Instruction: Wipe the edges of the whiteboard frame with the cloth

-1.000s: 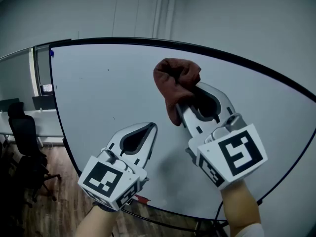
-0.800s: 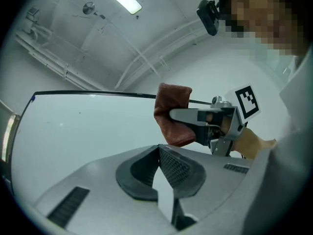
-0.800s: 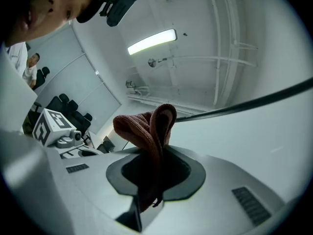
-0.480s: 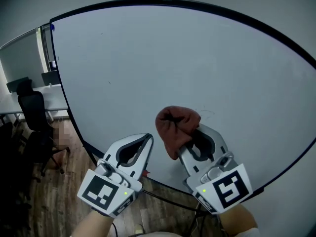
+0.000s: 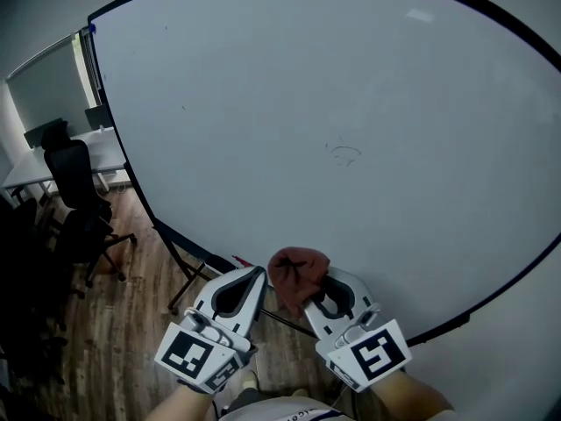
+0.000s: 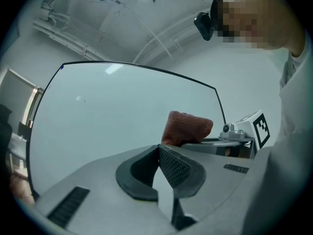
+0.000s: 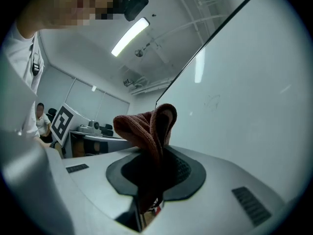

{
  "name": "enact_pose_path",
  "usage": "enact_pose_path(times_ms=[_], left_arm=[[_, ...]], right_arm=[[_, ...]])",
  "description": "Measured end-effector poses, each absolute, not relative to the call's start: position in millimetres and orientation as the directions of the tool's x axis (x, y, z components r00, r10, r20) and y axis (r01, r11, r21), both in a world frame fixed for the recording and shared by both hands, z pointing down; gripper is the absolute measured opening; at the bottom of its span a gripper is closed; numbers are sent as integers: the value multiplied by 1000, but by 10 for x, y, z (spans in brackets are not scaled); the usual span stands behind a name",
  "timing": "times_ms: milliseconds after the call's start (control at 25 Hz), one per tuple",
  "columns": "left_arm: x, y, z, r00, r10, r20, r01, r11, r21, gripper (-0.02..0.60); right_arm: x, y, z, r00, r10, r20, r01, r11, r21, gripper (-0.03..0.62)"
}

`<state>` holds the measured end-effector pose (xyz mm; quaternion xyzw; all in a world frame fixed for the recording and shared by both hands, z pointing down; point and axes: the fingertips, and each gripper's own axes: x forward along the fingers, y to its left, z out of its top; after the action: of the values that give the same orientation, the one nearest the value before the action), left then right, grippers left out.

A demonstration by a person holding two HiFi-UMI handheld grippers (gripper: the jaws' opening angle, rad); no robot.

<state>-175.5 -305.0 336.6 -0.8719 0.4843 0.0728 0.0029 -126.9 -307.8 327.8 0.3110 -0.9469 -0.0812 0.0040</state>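
Cloth (image 5: 298,273): clamped in our right tongs (image 5: 308,293), beside lower edge of whiteboard frame (image 5: 465,318).
Left tongs (image 5: 259,274): closed together, holding nothing.

Rust-brown cloth (image 5: 296,274), white whiteboard (image 5: 351,103) with black frame (image 5: 124,158), pale grey left gripper (image 5: 258,274) and right gripper (image 5: 308,284) bearing black-and-white square markers.

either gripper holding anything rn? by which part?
The right gripper is shut on the cloth, pinching its lower fold; the rest bunches up above the jaws. The left gripper is shut, holding nothing.
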Motion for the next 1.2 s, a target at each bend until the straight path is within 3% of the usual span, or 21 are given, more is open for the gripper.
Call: enact_pose_path(times_ms=[560, 1200], left_arm=[[-1295, -2566, 4256, 478, -876, -63, -864, -482, 144, 8], [-1178, -2509, 4527, 480, -877, -6, -865, -475, 161, 8]], right_arm=[[-815, -2635, 4491, -790, -609, 73, -611, 791, -20, 64], [-640, -2548, 4829, -758, -640, 127, -650, 758, -58, 64]])
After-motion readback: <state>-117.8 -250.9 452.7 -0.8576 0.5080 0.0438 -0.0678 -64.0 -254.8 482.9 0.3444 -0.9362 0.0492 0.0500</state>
